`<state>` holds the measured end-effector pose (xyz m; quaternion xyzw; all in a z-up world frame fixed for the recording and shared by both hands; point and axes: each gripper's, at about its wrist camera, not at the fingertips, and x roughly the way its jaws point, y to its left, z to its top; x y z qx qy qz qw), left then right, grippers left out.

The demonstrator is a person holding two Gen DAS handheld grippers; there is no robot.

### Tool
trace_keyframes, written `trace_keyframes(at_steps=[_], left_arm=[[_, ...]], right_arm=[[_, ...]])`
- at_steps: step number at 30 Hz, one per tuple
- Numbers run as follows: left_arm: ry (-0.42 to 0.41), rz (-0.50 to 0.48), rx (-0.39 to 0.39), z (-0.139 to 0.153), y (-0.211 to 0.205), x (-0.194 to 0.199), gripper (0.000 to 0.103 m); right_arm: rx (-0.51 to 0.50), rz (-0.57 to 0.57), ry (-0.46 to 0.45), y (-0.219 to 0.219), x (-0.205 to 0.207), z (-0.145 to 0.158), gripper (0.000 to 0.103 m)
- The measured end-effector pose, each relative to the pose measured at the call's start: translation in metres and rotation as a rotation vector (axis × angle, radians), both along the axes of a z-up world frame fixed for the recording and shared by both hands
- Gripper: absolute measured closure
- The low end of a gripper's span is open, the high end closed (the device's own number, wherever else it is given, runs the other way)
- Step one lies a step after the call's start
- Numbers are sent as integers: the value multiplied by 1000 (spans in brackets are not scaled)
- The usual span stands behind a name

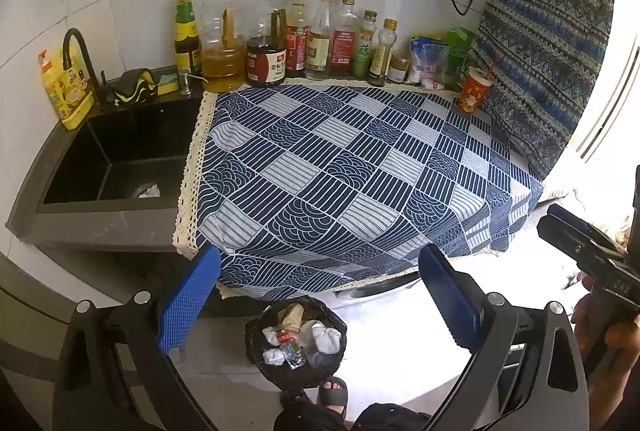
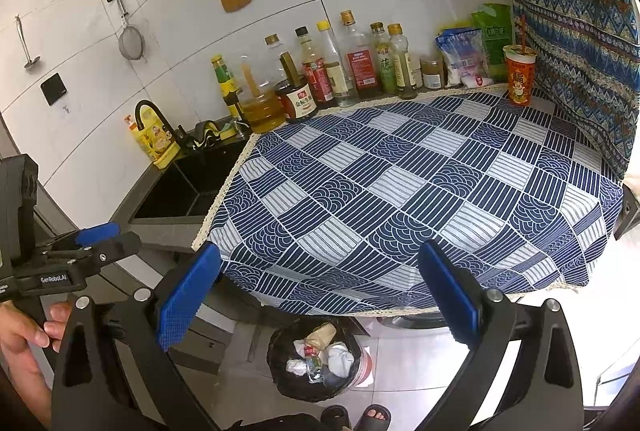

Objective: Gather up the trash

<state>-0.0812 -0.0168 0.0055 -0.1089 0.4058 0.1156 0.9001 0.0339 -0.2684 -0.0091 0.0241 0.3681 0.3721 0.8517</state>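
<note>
A black-lined trash bin stands on the floor below the counter's front edge, holding crumpled tissues, a brown paper scrap and a small plastic bottle; it also shows in the right wrist view. My left gripper is open and empty, held above the bin. My right gripper is open and empty, also above the bin. A red paper cup with a straw stands at the counter's back right corner and shows in the right wrist view. The blue patterned cloth on the counter is bare.
A row of sauce and oil bottles lines the back wall. A black sink with a tap and a yellow soap bottle lies left of the cloth. A patterned fabric hangs at right. My sandalled feet stand by the bin.
</note>
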Motion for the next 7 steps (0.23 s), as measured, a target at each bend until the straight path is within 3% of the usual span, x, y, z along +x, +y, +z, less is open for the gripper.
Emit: trace_keyframes(at_steps=[7], left_arm=[[1,-8,4,-1,-1,0,7]], right_arm=[[-2,-2,-4,-1,-1,0,5]])
